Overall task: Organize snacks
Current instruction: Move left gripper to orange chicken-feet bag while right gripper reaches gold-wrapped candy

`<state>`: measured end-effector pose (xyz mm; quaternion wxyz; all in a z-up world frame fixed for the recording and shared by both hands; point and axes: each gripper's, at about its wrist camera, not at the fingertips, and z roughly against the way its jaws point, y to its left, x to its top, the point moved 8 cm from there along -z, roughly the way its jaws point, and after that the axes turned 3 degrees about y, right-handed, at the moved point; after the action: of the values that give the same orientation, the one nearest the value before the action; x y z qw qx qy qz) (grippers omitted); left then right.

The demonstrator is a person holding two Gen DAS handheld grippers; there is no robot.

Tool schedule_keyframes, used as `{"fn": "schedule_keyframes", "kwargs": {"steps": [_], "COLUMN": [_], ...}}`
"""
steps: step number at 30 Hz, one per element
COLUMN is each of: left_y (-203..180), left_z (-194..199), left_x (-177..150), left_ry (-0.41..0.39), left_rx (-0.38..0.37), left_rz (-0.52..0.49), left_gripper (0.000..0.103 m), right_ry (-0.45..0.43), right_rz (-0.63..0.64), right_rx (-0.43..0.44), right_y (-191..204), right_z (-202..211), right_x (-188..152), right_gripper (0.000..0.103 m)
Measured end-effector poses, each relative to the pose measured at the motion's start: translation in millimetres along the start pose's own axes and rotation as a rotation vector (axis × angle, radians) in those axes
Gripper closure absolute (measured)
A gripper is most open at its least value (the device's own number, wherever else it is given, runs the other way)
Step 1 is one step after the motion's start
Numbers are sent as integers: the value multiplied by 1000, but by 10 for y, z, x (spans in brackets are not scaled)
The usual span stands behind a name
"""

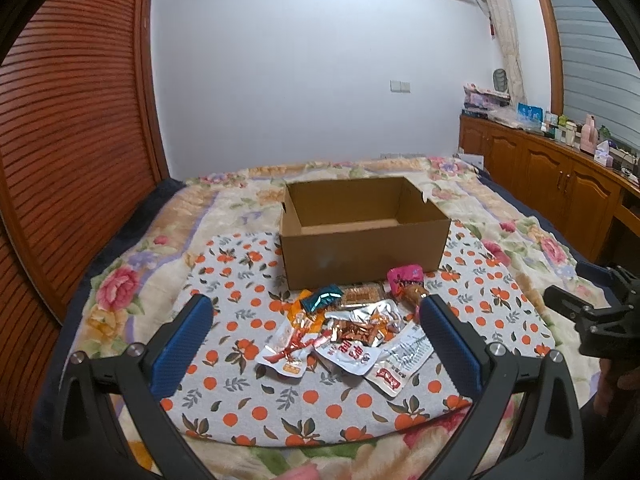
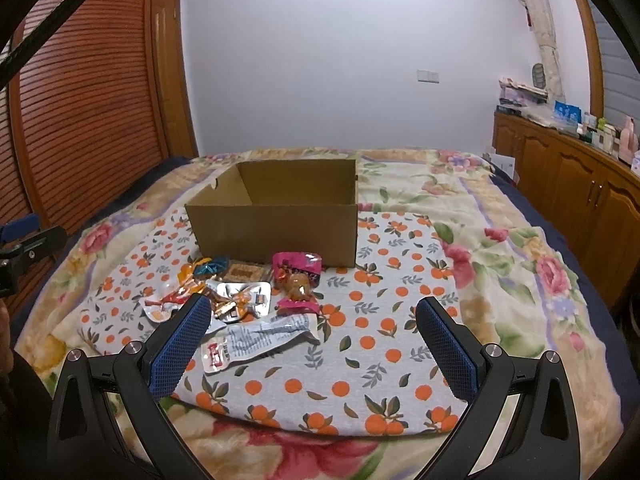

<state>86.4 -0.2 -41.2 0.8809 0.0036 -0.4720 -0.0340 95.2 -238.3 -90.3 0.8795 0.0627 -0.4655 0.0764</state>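
An open cardboard box (image 1: 362, 256) stands on an orange-print cloth (image 1: 280, 412); it also shows in the right wrist view (image 2: 276, 228). A pile of snack packets (image 1: 352, 328) lies just in front of it, also seen in the right wrist view (image 2: 240, 304), including a pink packet (image 2: 298, 266), a teal packet (image 1: 322, 298) and a long silver packet (image 2: 260, 340). My left gripper (image 1: 316, 312) is open and empty, hovering short of the pile. My right gripper (image 2: 314, 312) is open and empty, to the right of the pile.
The cloth lies on a bed with a floral blanket (image 2: 520, 248). A slatted wooden wardrobe (image 1: 72, 128) stands at the left. A wooden cabinet (image 1: 560, 176) with small items on top runs along the right. The right gripper's body (image 1: 588, 312) shows at the left view's right edge.
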Motion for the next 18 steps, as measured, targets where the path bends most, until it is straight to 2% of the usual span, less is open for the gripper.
{"fn": "schedule_keyframes", "kwargs": {"steps": [7,18], "left_y": [84,193], "left_z": [-254,-987], "left_x": [21,-76], "left_ry": [63,234], "left_rx": [-27,-68], "left_rz": [-14,-96], "left_gripper": [0,0], "right_ry": [65,199], "right_rz": [1,4], "right_rx": [26,99], "right_y": [114,321], "right_z": [-303,-815], "right_x": [-39,-165], "right_gripper": [0,0]}}
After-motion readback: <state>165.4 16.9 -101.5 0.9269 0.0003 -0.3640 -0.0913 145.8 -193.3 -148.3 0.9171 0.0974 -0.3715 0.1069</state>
